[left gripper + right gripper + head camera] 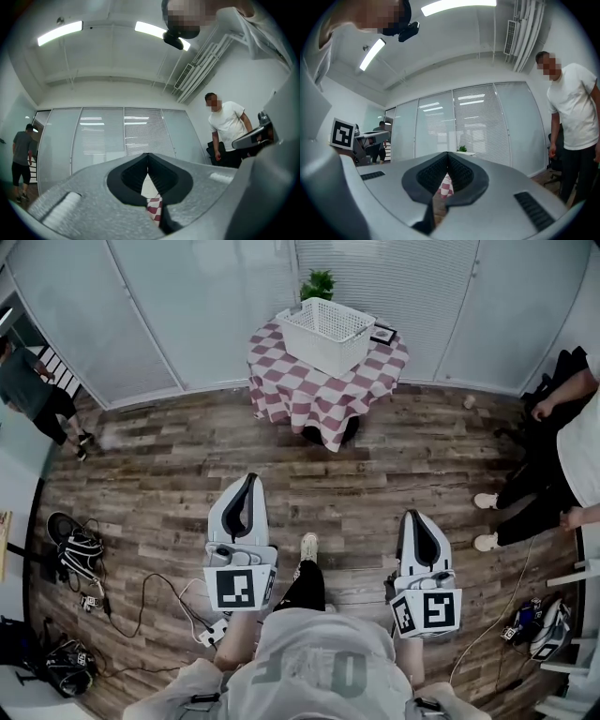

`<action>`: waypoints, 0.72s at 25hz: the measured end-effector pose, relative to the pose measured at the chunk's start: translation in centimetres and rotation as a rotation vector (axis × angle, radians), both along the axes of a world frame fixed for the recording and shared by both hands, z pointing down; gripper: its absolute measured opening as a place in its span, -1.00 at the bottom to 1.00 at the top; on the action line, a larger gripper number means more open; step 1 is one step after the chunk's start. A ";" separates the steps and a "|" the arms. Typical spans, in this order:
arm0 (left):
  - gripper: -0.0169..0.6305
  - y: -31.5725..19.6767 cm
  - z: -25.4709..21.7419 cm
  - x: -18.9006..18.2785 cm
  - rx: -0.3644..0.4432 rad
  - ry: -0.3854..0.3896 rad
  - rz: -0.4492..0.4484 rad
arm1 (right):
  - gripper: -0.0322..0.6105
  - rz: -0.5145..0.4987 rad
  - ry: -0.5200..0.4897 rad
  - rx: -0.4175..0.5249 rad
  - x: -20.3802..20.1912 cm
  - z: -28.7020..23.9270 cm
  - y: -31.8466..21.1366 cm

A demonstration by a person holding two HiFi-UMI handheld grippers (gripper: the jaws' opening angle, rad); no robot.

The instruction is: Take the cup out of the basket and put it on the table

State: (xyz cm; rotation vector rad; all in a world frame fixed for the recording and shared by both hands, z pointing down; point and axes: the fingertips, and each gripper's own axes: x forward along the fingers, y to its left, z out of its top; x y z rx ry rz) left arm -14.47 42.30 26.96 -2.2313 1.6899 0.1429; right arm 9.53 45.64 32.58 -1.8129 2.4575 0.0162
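Left tongs [248, 480] and right tongs [415, 517]: both closed, tips meeting, nothing gripped between them. They are held side by side over the wooden floor [169, 484], well apart from the round bench [281, 381]. The white basket [326, 332] stands on the bench's red-and-white checked cloth, with a potted plant [318, 283] just behind it. The cup cannot be made out inside the basket from here.

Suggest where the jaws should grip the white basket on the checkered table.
Its near rim, coming down from above, I'd judge: the white basket stands upright and open-topped on the table, and its thin wall looks narrow enough to straddle.
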 end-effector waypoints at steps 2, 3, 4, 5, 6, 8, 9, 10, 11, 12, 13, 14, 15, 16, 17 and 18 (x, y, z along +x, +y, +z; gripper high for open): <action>-0.93 -2.4 0.7 0.0 -0.012 0.004 0.007 | -0.87 0.020 0.009 0.001 0.2 0.1 -1.9; -0.93 -3.6 1.0 0.0 -0.017 0.007 0.013 | -0.87 0.029 0.014 -0.003 0.2 0.3 -2.9; -0.93 -5.0 1.2 0.1 -0.020 0.010 0.020 | -0.87 0.037 0.019 -0.010 0.3 0.5 -4.0; -0.93 -6.3 1.3 0.1 -0.022 0.013 0.028 | -0.87 0.042 0.023 -0.017 0.2 0.6 -5.2; -0.93 -7.6 1.3 0.1 -0.021 0.016 0.035 | -0.87 0.046 0.028 -0.024 0.1 0.7 -6.4; -0.93 -10.3 1.2 -0.2 -0.018 0.020 0.044 | -0.87 0.047 0.040 -0.030 -0.5 0.4 -8.8; -0.93 -11.7 1.1 -0.4 -0.018 0.020 0.046 | -0.87 0.047 0.046 -0.029 -0.8 0.1 -10.2; -0.93 -13.1 1.1 -0.7 -0.021 0.022 0.048 | -0.87 0.047 0.052 -0.029 -1.1 -0.3 -11.6; -0.93 -14.6 0.9 -0.9 -0.024 0.026 0.052 | -0.87 0.046 0.057 -0.029 -1.4 -0.7 -13.0; -0.93 -16.0 0.7 -1.2 -0.024 0.031 0.056 | -0.87 0.045 0.060 -0.029 -1.7 -1.1 -14.5; -0.93 -17.3 0.4 -1.6 -0.022 0.035 0.059 | -0.87 0.042 0.064 -0.029 -2.1 -1.5 -16.0; -0.93 -18.6 0.0 -2.0 -0.019 0.038 0.060 | -0.87 0.038 0.068 -0.028 -2.7 -1.9 -17.4; -0.93 -19.8 -0.3 -2.5 -0.018 0.040 0.060 | -0.87 0.033 0.069 -0.026 -3.3 -2.4 -18.9; -0.93 -21.0 -0.4 -3.1 -0.021 0.043 0.058 | -0.87 0.026 0.069 -0.023 -3.9 -2.8 -20.3; -0.93 -22.2 -0.5 -3.7 -0.030 0.047 0.055 | -0.87 0.019 0.066 -0.020 -4.6 -3.1 -21.7; -0.93 -23.5 -0.3 -4.2 -0.043 0.051 0.054 | -0.87 0.013 0.065 -0.018 -5.3 -3.4 -23.2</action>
